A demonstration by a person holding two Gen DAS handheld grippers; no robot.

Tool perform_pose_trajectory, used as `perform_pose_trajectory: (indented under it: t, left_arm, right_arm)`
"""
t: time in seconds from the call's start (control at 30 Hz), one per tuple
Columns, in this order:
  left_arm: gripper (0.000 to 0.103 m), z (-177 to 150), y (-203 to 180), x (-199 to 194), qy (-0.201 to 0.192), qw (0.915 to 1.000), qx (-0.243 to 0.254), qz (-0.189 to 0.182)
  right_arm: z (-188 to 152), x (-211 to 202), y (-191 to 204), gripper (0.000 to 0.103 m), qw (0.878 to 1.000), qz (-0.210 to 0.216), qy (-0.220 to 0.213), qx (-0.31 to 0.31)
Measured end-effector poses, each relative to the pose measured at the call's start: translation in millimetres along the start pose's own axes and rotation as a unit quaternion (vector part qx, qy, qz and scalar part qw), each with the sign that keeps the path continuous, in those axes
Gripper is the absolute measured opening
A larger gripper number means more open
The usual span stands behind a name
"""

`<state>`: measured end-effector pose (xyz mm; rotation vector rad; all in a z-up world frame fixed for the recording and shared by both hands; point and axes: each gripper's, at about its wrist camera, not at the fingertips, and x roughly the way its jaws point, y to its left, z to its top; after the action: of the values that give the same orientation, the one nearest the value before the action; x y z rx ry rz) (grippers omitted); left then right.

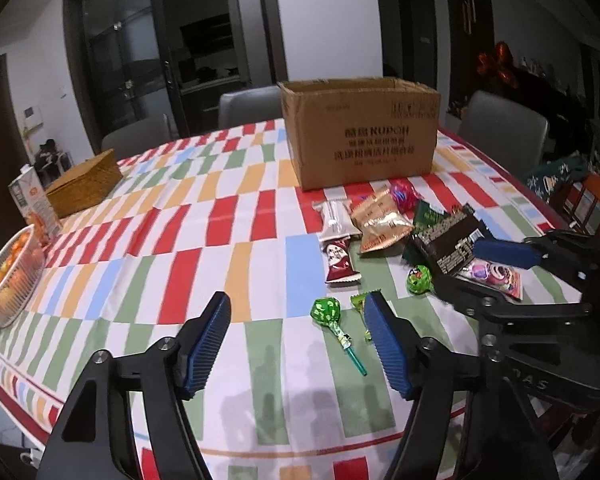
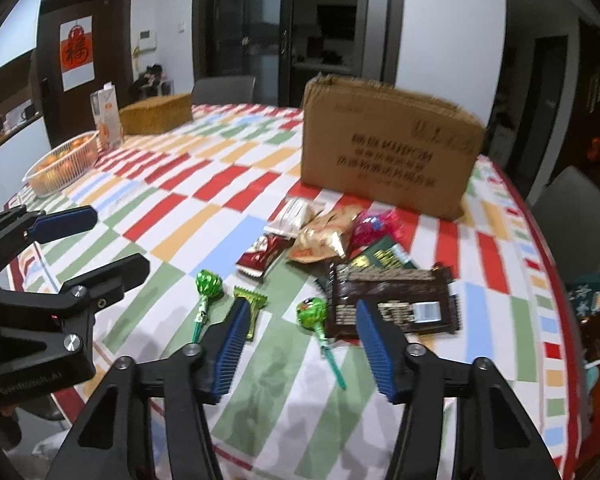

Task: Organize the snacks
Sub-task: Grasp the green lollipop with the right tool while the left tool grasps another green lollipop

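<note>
Several snacks lie in front of an open cardboard box [image 1: 360, 132] [image 2: 388, 152] on a striped tablecloth [image 1: 180, 240]. Among them are a white packet [image 1: 336, 220], a gold packet [image 1: 380, 224], a dark red packet [image 1: 340, 264], a dark brown packet [image 2: 392, 296] and a small green candy [image 2: 250, 300]. My left gripper [image 1: 296, 308] [image 2: 120, 238] is open above the cloth, with a green lollipop [image 1: 326, 310] lying between its fingers in view, untouched. My right gripper [image 2: 302, 312] [image 1: 458, 264] is open over a second green lollipop [image 2: 312, 308] and the brown packet's edge, holding nothing.
A wicker box [image 1: 84, 184], a drink carton [image 1: 32, 200] and a white basket of oranges [image 1: 8, 280] stand at the table's far left. Grey chairs [image 2: 576, 216] ring the table. The table's near edge runs just below the grippers.
</note>
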<state>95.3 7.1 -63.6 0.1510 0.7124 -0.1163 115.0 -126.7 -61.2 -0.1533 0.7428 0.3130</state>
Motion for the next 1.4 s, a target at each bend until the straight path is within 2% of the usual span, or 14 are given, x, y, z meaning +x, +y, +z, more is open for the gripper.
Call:
perform_pose_trajectory:
  t: [0.23, 0.83, 1.1, 1.4]
  left_arm:
    - [0.053, -0.2, -1.9, 34.5, 0.035, 0.9991, -0.001, -0.026]
    - [0.027, -7.4, -0.2, 86.0, 0.094, 0.9927, -0.026, -0.072]
    - [0.026, -7.8, 1.7, 86.7, 0.096, 0.9920, -0.033, -0.076]
    - [0.026, 5.7, 3.4, 53.7, 0.059, 0.9950, -0.036, -0.072]
  right_arm:
    - [-2.0, 34.5, -4.1, 0.039, 0.999, 0.024, 0.042, 0.008]
    - [1.4, 72.1, -14.0, 0.036, 0.995, 0.047, 0.083, 0.033]
    - [2.6, 74.1, -12.2, 0.027, 0.996, 0.042, 0.081, 0.025]
    - [8.0, 51.8, -12.4, 0.026, 0.996, 0.050, 0.057, 0.034]
